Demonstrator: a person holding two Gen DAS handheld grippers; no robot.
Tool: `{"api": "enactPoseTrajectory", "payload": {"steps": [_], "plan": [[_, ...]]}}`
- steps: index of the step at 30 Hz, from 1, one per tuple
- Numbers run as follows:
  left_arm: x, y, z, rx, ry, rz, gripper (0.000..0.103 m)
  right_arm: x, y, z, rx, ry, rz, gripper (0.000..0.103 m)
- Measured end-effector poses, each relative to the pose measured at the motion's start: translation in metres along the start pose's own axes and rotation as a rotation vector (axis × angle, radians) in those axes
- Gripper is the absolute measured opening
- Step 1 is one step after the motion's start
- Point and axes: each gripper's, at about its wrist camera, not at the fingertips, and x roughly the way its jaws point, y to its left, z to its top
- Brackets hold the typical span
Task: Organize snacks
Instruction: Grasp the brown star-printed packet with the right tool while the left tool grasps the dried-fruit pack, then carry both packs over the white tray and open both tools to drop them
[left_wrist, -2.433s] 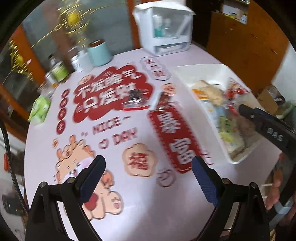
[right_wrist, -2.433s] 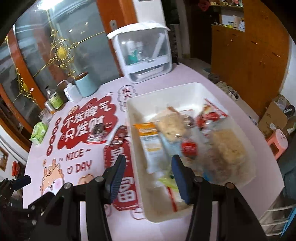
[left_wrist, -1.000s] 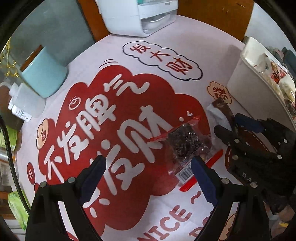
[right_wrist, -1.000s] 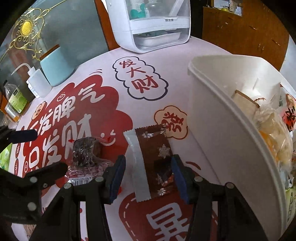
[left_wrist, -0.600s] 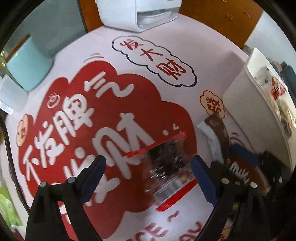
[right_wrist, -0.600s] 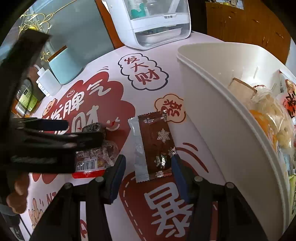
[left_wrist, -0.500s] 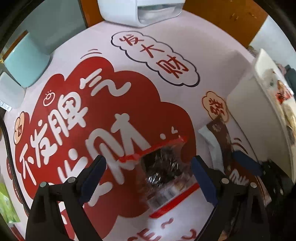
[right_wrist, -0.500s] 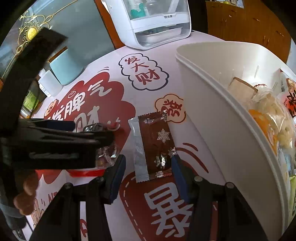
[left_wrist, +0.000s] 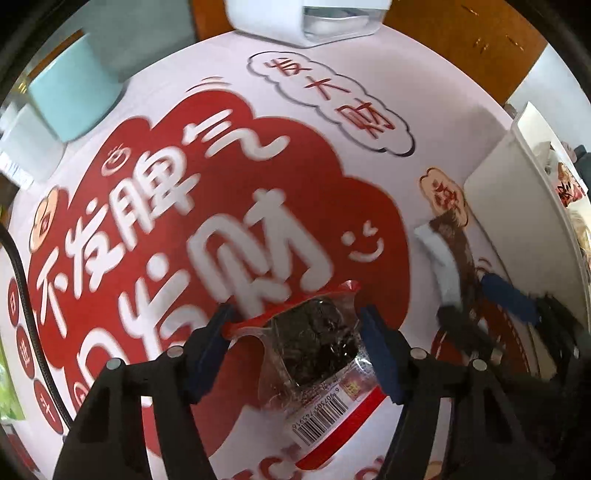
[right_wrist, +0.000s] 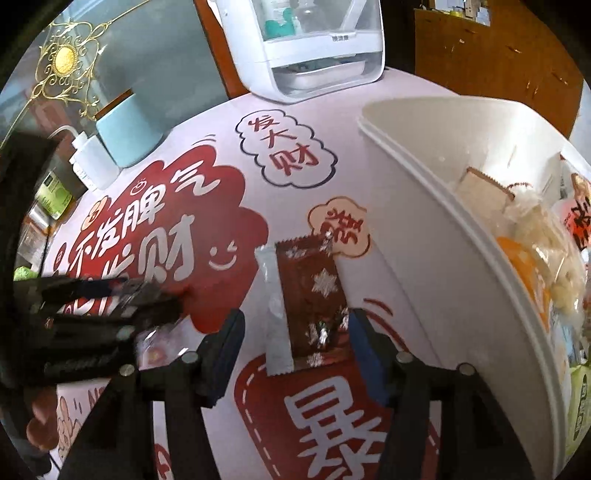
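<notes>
Pale pink tablecloth (left_wrist: 229, 62) with big red cloud shapes and white lettering fills both views, and a white countertop appliance (right_wrist: 306, 44) stands at the top edge with a light blue cup (right_wrist: 127, 129) to its left.

In the left wrist view the left gripper (left_wrist: 293, 339) sits low in the frame, pointing steeply down at a clear snack packet with red edges (left_wrist: 314, 350). The packet, dark pieces inside and a barcode on its lower end, lies between the blue pads. The jaws are closing on it; both pads stand right at its edges, but I cannot tell whether they press yet.

In the right wrist view the right gripper (right_wrist: 295, 343) is at the lower centre, over a brown wrapper with silver snowflakes (right_wrist: 310, 299) lying flat on the cloth. The wrapper's lower end lies between the pads. The jaws are opening, with a clear gap on the left side, so nothing is gripped.

At the right of that view stands a white bin (right_wrist: 424, 229), just beside the brown wrapper, already holding several bagged snacks (right_wrist: 535, 236).
</notes>
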Motion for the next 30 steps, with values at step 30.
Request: {"api": "enactPoseTrajectory", "payload": {"steps": [30], "plan": [[-0.13,-0.012,-0.138,-0.275,-0.155,-0.071,0.048,-0.109,-0.007,-0.055,-0.097,-0.01,0.205,0.03]]}}
